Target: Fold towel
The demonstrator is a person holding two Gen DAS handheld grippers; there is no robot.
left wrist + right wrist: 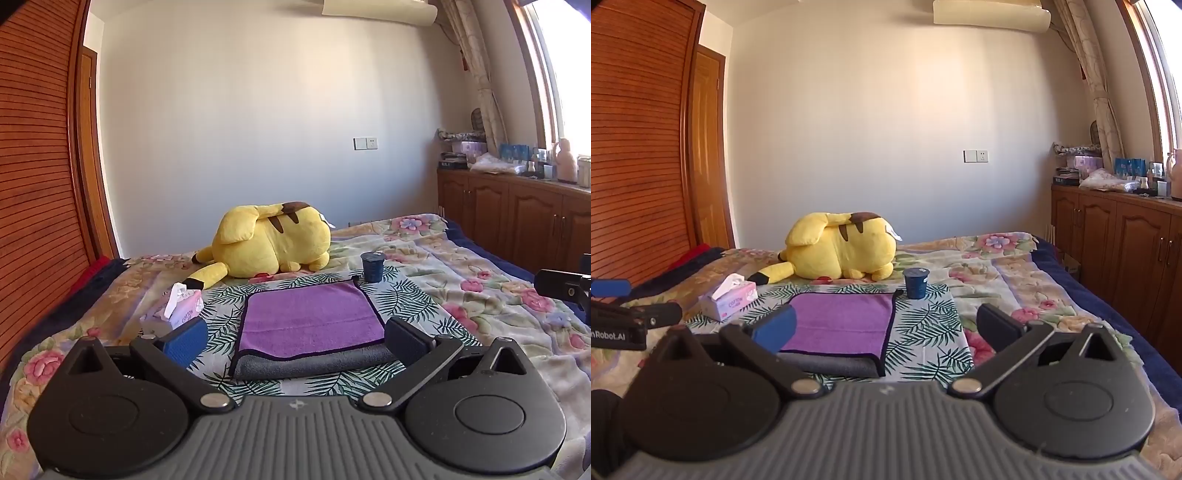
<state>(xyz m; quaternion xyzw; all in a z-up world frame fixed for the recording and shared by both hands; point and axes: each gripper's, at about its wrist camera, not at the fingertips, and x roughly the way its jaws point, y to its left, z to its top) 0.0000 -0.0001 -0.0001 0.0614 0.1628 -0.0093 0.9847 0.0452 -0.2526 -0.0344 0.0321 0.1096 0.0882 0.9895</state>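
A purple towel [310, 317] with a dark border and grey underside lies folded flat on a leaf-print cloth [406, 295] on the bed; it also shows in the right wrist view [838, 321]. My left gripper [295, 341] is open and empty, its fingers either side of the towel's near folded edge, just in front of it. My right gripper [886, 328] is open and empty, in front of the towel's right near corner. The left gripper's body shows at the left edge of the right wrist view [624, 317].
A yellow plush toy [269, 243] lies behind the towel. A pink tissue box [181, 310] sits to its left, a dark blue cup [372, 266] at its far right corner. Wooden cabinets [517, 225] line the right wall, a wardrobe [37, 184] the left.
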